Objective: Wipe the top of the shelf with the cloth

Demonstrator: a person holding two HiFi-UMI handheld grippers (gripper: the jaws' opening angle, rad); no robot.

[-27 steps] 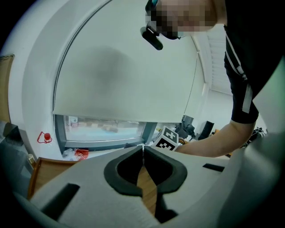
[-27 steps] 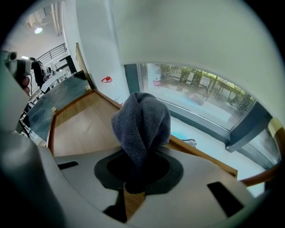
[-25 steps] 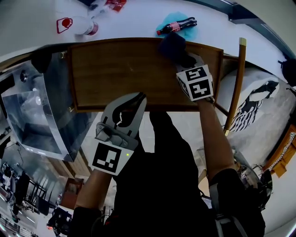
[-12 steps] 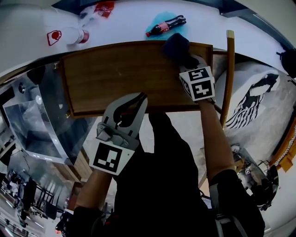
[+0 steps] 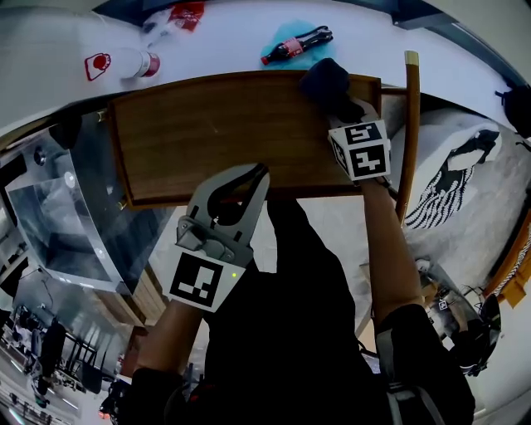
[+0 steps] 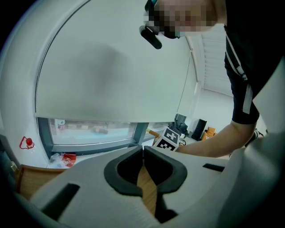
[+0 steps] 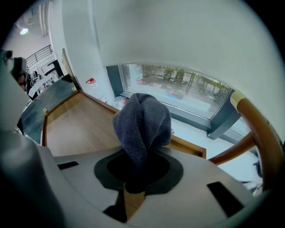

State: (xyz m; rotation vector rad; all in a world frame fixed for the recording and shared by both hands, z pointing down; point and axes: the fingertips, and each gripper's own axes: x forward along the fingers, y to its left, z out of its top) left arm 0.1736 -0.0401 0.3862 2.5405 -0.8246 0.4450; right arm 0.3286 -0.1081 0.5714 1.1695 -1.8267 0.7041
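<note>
A person stands over a wooden shelf (image 5: 216,133) with a gripper in each hand. The right gripper (image 5: 338,98) is clamped on a bunched dark grey cloth (image 5: 323,81), which sits on the shelf top at its far right corner. In the right gripper view the cloth (image 7: 143,127) rises in a folded lump from between the jaws of the right gripper (image 7: 137,156) and covers that corner of the board.

The left gripper (image 5: 257,174) hangs over the near edge of the shelf, about midway along it. Its jaws are pressed together at the tips with nothing between them, as the left gripper view shows (image 6: 143,150).

Just beside the right edge of the shelf runs a wooden rail (image 5: 407,133). At the left edge a glass door (image 5: 70,212) slants away from the shelf. Beyond the far edge, on a pale surface, lie a cola bottle (image 5: 296,45) on something turquoise, a white bottle (image 5: 124,63) with a red cap and a red packet (image 5: 186,13). A window (image 7: 178,87) faces the shelf.
</note>
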